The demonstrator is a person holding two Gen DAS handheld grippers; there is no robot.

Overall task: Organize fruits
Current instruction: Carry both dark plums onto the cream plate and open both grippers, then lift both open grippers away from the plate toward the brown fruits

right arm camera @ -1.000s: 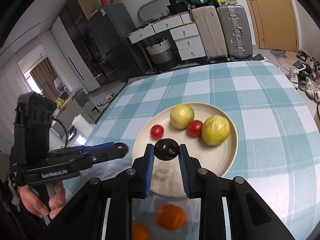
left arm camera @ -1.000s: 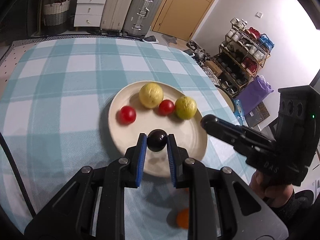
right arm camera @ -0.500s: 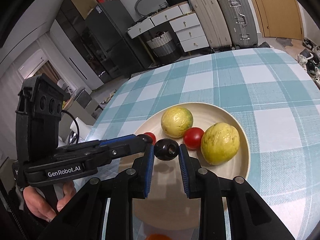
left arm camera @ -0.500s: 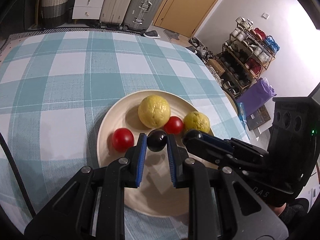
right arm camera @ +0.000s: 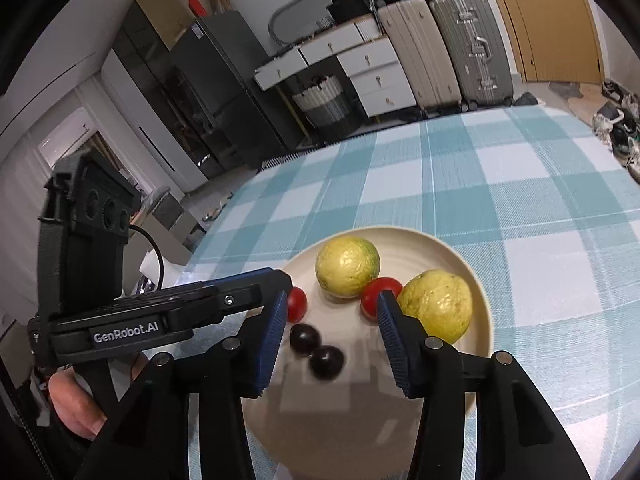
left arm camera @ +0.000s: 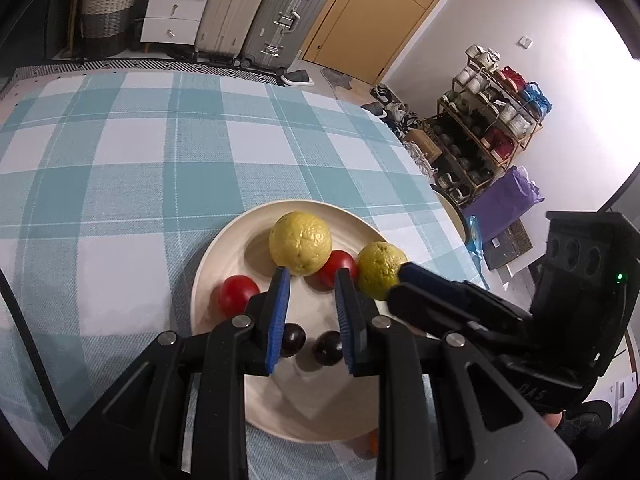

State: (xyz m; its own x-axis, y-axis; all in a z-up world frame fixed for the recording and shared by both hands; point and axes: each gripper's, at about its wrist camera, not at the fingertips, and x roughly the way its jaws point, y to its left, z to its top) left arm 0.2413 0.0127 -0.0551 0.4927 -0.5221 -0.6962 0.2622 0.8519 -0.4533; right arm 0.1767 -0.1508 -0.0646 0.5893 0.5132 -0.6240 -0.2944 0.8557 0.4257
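A cream plate (left arm camera: 320, 400) (right arm camera: 360, 420) on the teal checked cloth holds two yellow-green round fruits (left arm camera: 300, 242) (right arm camera: 438, 304), two red tomatoes (left arm camera: 238, 294) (right arm camera: 374, 294) and two small dark fruits (left arm camera: 329, 347) (right arm camera: 305, 338). The dark fruits lie loose side by side on the plate. My left gripper (left arm camera: 313, 276) hovers over them with a narrow empty gap between its blue pads. My right gripper (right arm camera: 333, 300) is beside it on the right, its jaws opening with nothing between them. Each gripper shows in the other's view (left arm camera: 404, 276) (right arm camera: 280, 284).
An orange fruit (left arm camera: 373, 442) peeks out at the plate's near edge. The table edge drops off at right toward a shoe rack (left arm camera: 492, 136). Suitcases (right arm camera: 444, 48) and drawers stand beyond the far edge. A hand (right arm camera: 76, 404) holds the left gripper's handle.
Both grippers moved forward over the plate, each carrying a dark fruit. Now both fruits lie on the plate, out of the jaws, and the right jaws stand wider.
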